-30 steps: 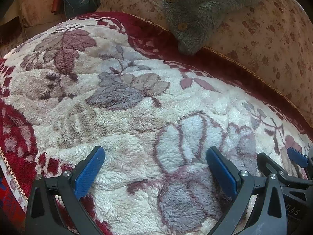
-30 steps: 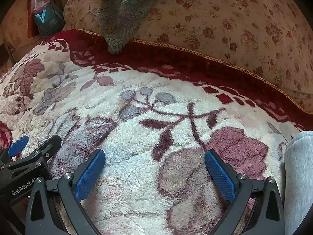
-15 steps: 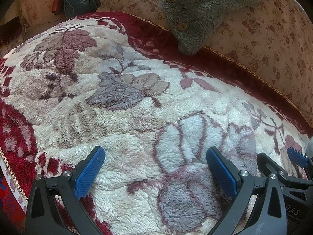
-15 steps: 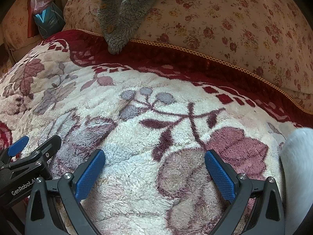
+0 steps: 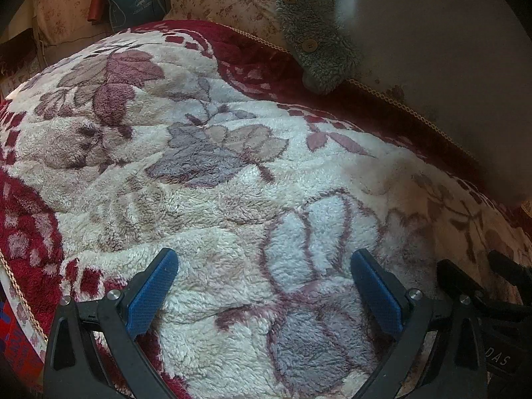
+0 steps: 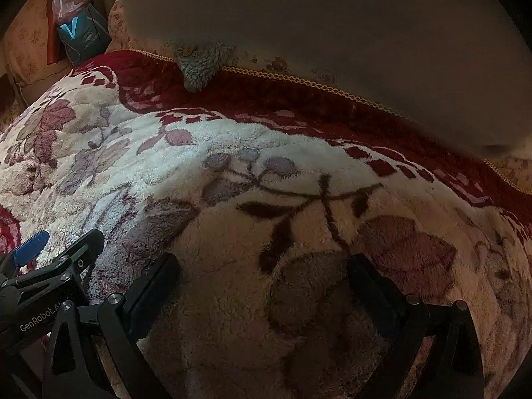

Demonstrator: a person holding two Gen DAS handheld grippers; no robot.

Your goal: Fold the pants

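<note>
A large blurred grey-beige cloth, probably the pants [image 6: 332,50], hangs in the air across the top of the right wrist view and the upper right of the left wrist view [image 5: 449,83], shading the blanket below. My left gripper [image 5: 264,282] is open and empty, low over the fleece blanket [image 5: 199,183]. My right gripper [image 6: 262,286] is open and empty too, just right of the left one, over the same blanket [image 6: 299,173]. Nothing holds the cloth that I can see.
A grey fleece garment [image 5: 316,43] with buttons drapes over the floral cushion [image 5: 226,3] at the back. A teal bag [image 5: 133,0] stands at the far left corner. The blanket's red border [image 6: 299,99] runs along the cushion.
A big blurred cloth has swept in from the right and now covers the back cushion and casts shadow on the blanket. Both grippers have stayed in place and open.
</note>
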